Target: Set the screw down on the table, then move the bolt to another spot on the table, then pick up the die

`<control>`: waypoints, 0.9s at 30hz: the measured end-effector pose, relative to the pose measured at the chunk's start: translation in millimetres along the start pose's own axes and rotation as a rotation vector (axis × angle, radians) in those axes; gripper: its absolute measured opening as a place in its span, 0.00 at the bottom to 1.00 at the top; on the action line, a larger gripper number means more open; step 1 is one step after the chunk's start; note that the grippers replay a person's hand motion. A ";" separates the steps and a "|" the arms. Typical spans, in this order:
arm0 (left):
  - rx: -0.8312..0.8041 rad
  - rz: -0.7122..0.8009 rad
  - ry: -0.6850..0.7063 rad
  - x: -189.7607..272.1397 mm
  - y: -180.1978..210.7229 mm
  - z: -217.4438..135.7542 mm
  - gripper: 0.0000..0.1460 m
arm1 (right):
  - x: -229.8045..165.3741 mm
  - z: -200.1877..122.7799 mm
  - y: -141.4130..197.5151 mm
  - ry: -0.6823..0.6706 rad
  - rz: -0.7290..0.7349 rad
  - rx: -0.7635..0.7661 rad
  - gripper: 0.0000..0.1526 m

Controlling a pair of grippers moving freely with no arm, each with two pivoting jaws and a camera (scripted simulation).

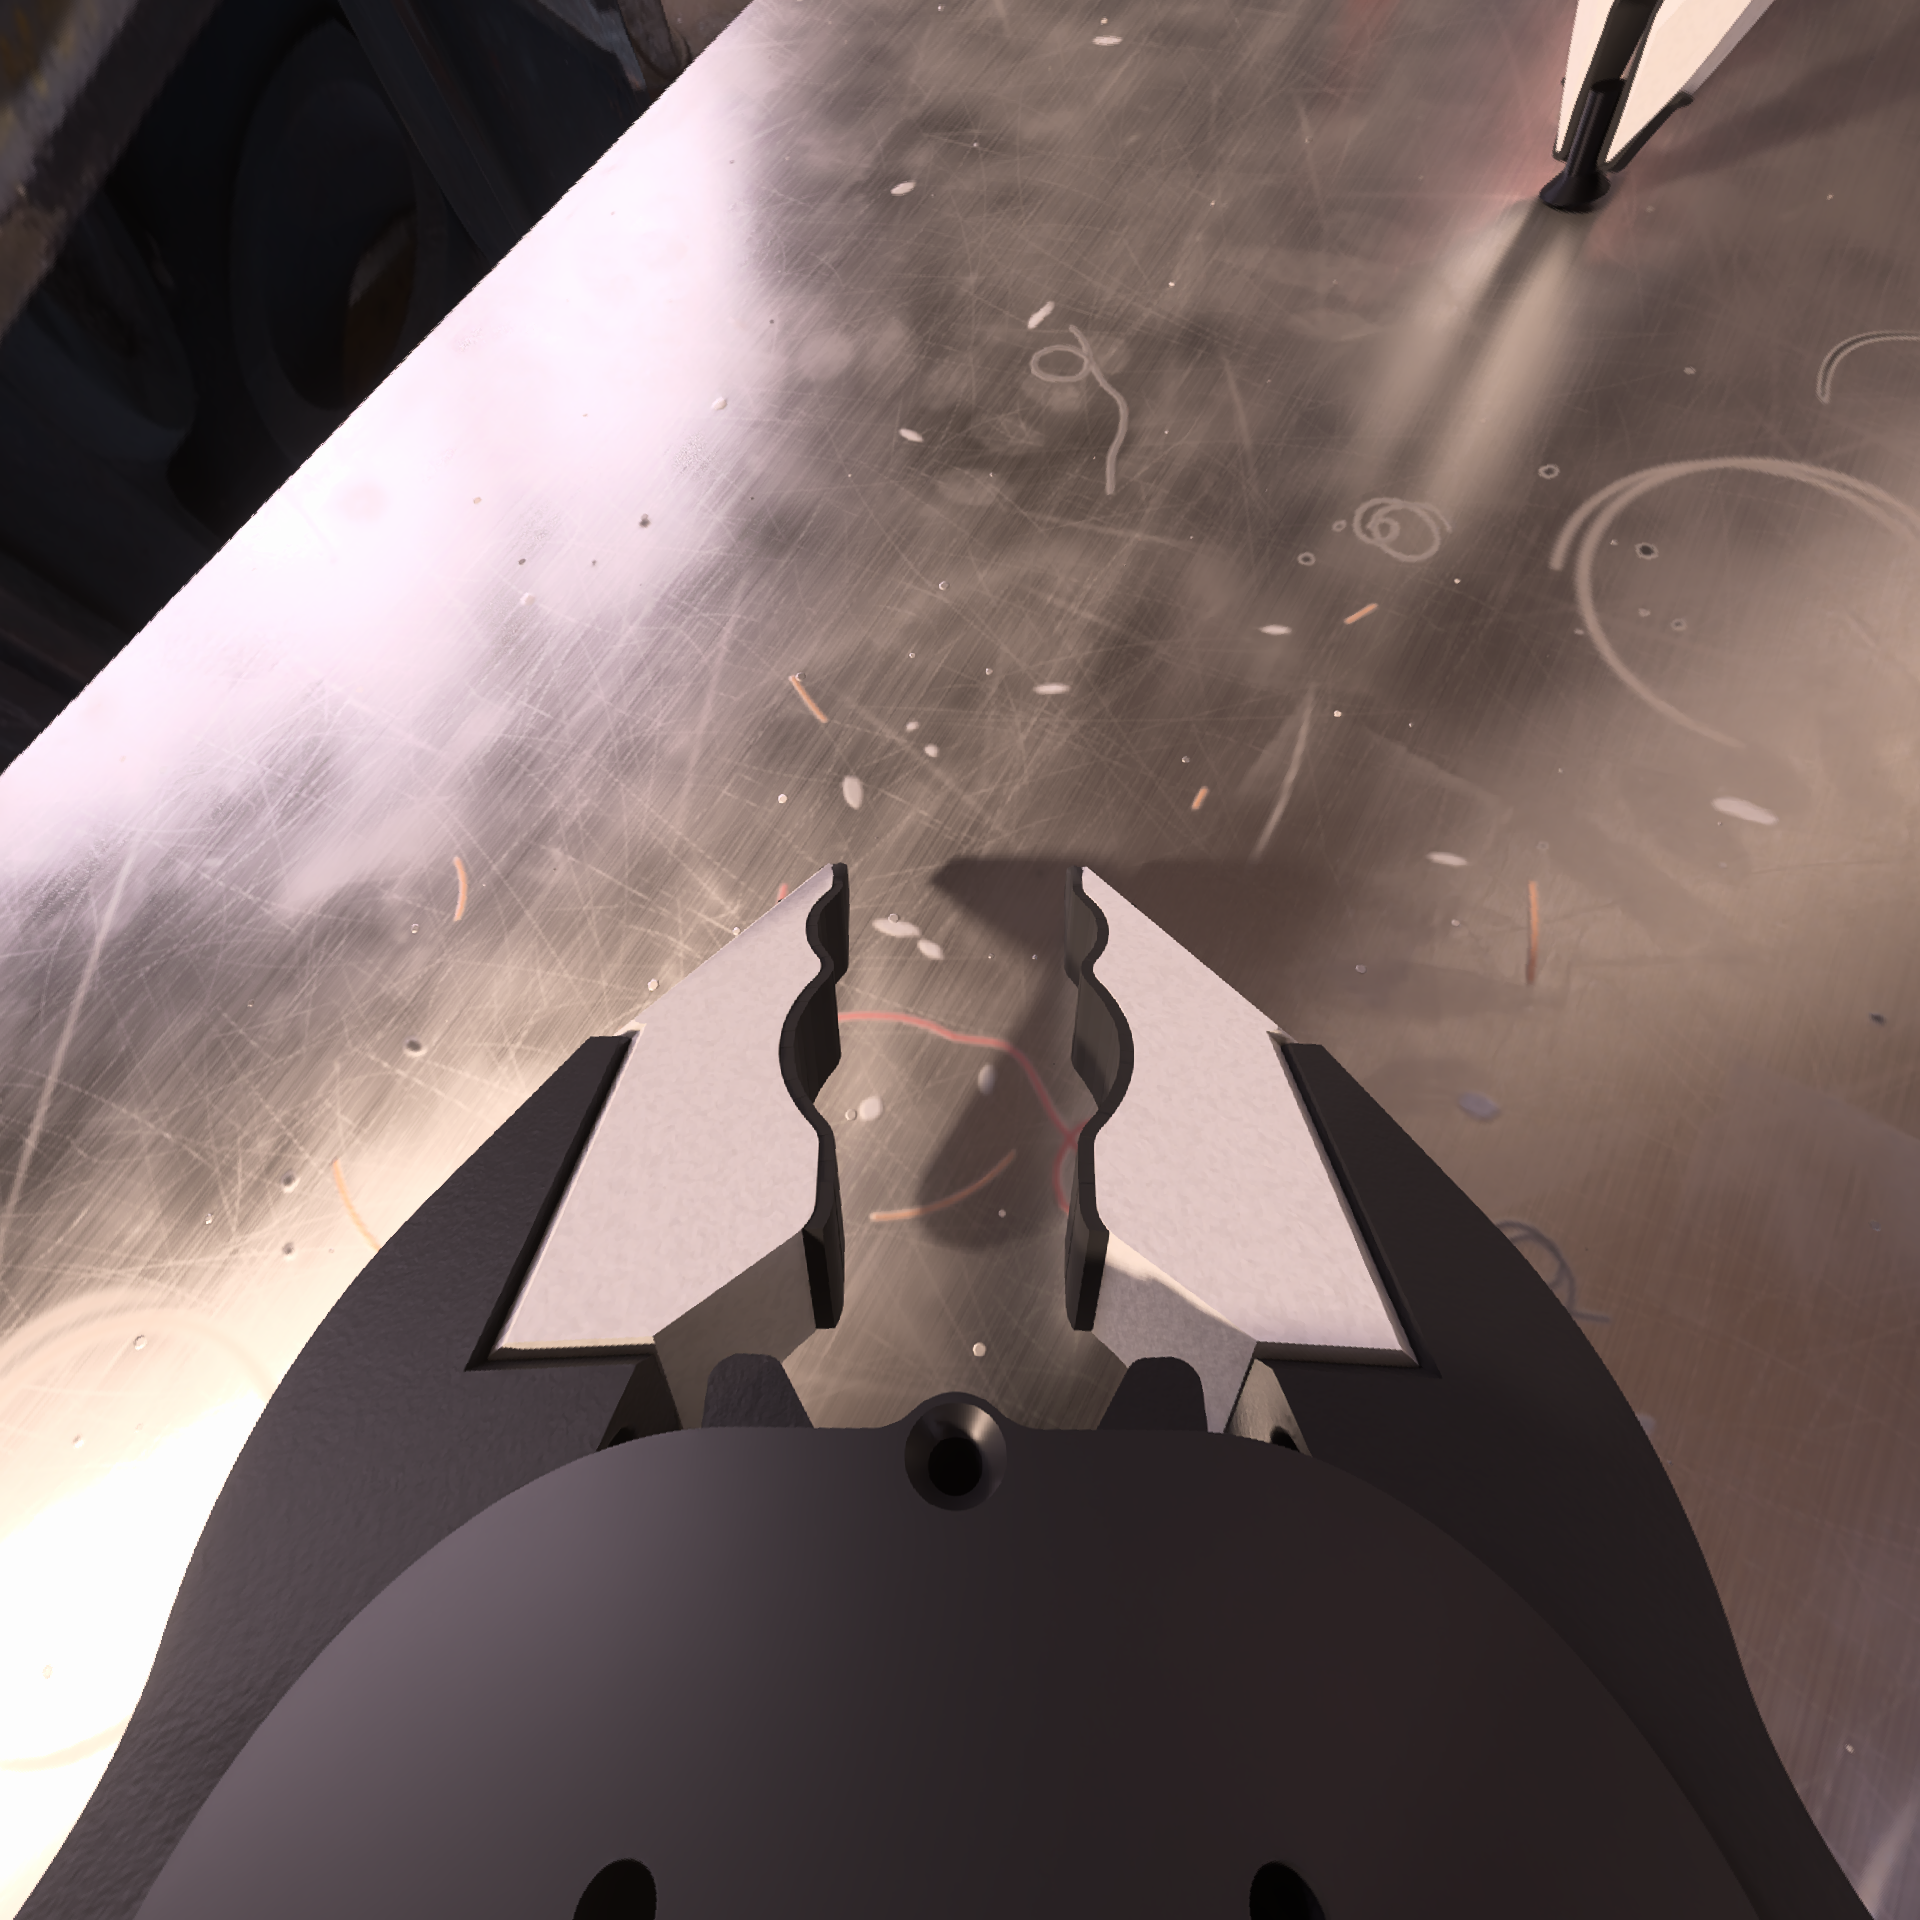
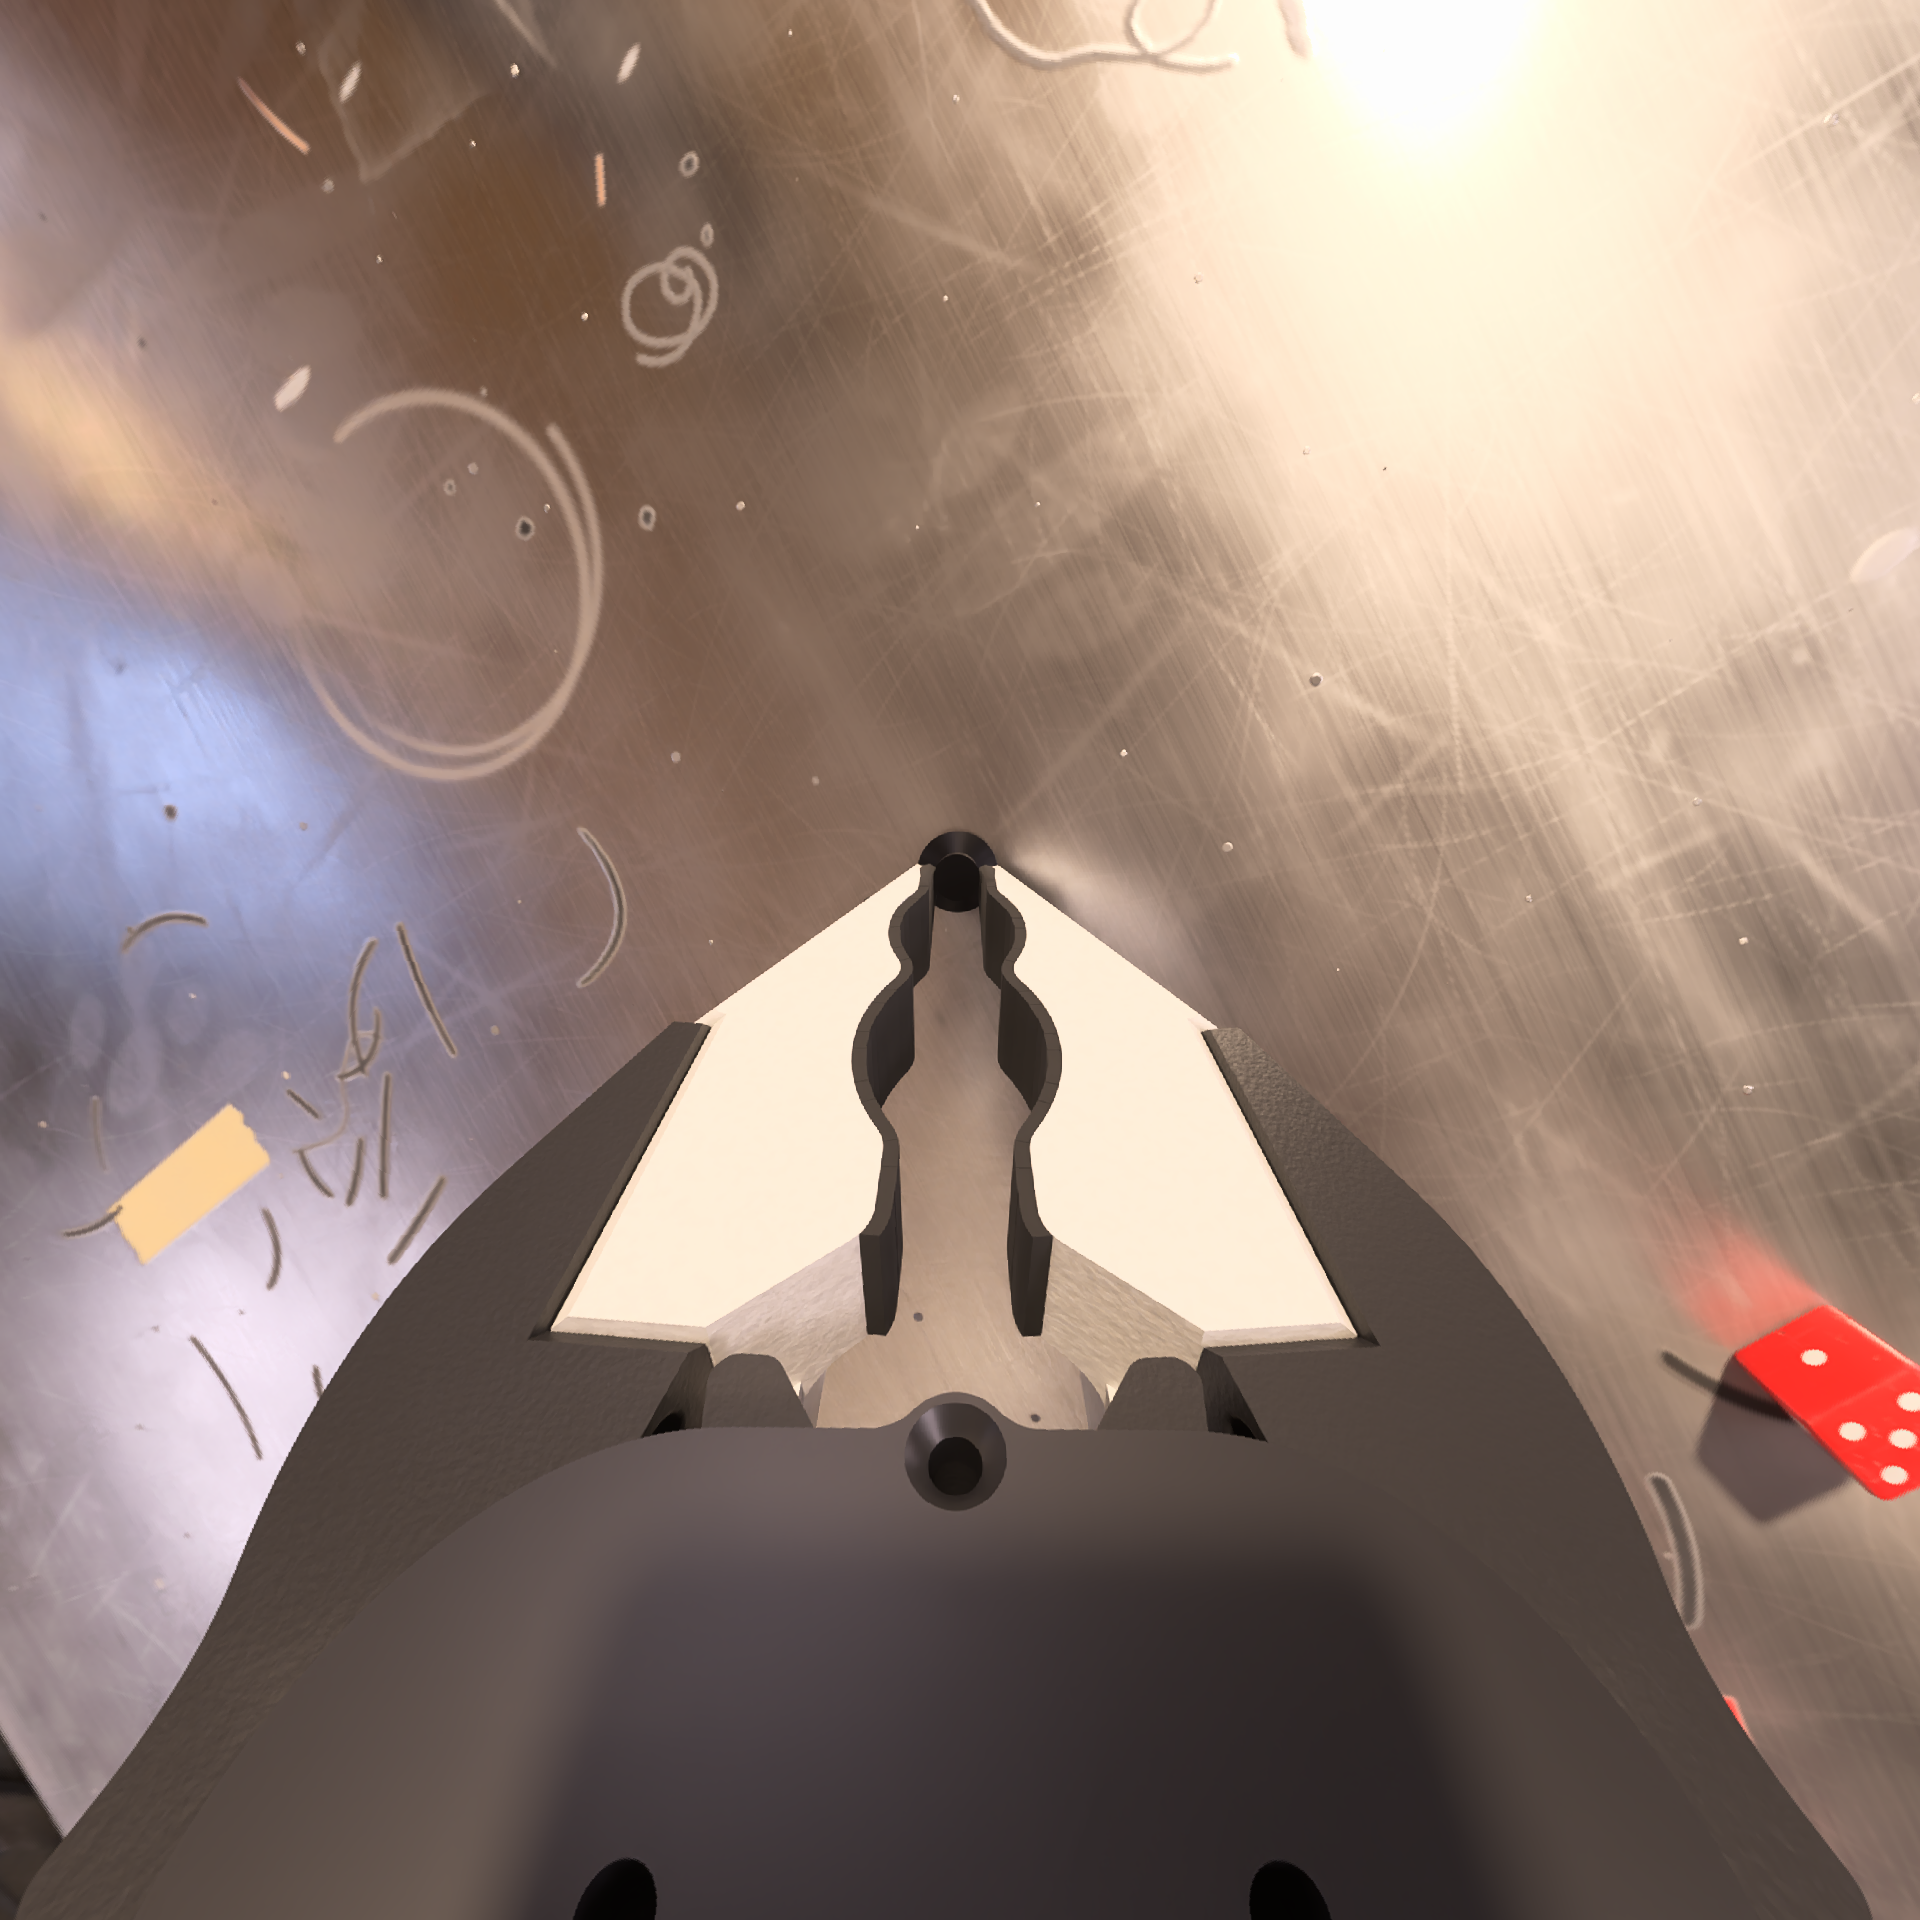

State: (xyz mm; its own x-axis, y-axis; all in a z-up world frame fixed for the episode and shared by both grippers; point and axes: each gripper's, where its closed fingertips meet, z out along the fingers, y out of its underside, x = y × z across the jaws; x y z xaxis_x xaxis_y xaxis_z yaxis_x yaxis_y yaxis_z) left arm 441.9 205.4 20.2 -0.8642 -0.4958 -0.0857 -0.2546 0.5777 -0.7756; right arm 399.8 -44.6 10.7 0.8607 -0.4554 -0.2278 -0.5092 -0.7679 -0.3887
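My right gripper (image 2: 956,888) is shut on a small black screw (image 2: 956,854) at its fingertips. In the left wrist view the right gripper (image 1: 1608,109) is at the top right and holds the screw (image 1: 1575,189) upright, with its flared head down on or just above the metal table (image 1: 1039,520). My left gripper (image 1: 958,883) is open and empty, low over the table. A red die (image 2: 1844,1403) with white pips lies on the table to the right of my right gripper. No bolt shows in either view.
The table's edge (image 1: 416,395) runs diagonally along the left in the left wrist view, with a dark drop beyond it. A beige strip of tape (image 2: 192,1184) and scattered shavings lie left of my right gripper.
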 end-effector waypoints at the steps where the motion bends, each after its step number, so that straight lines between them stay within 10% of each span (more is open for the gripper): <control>1: 0.000 0.002 -0.001 0.1 0.0 0.0 0.28 | 0.0 -0.1 0.0 -0.012 0.013 0.004 0.05; 6: 0.001 0.005 -0.002 0.3 0.0 0.0 0.28 | 0.3 -0.9 -0.2 -0.038 0.038 0.023 0.07; 9: 0.001 0.005 -0.002 0.3 -0.1 0.0 0.28 | 4.0 -10.6 -1.6 -0.003 0.039 0.037 0.27; 13: -0.002 0.005 -0.001 0.4 0.2 0.2 0.28 | 35.6 -60.7 -2.6 0.211 0.113 0.154 0.31; 20: -0.010 0.006 -0.002 0.2 1.0 0.9 0.29 | 137.6 -125.0 55.9 0.652 0.577 0.286 0.37; 27: 0.018 -0.035 -0.031 -7.5 -2.2 -2.1 0.29 | 177.4 -110.8 79.4 0.573 0.927 0.386 0.38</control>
State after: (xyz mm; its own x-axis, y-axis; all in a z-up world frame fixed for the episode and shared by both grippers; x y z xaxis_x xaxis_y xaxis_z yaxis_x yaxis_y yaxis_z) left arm 448.0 209.2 23.8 -0.8408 -0.5358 -0.0776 -0.2761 0.5477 -0.7898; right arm 511.9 -236.3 38.4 -0.0202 -0.9856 -0.1681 -0.8251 0.1114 -0.5539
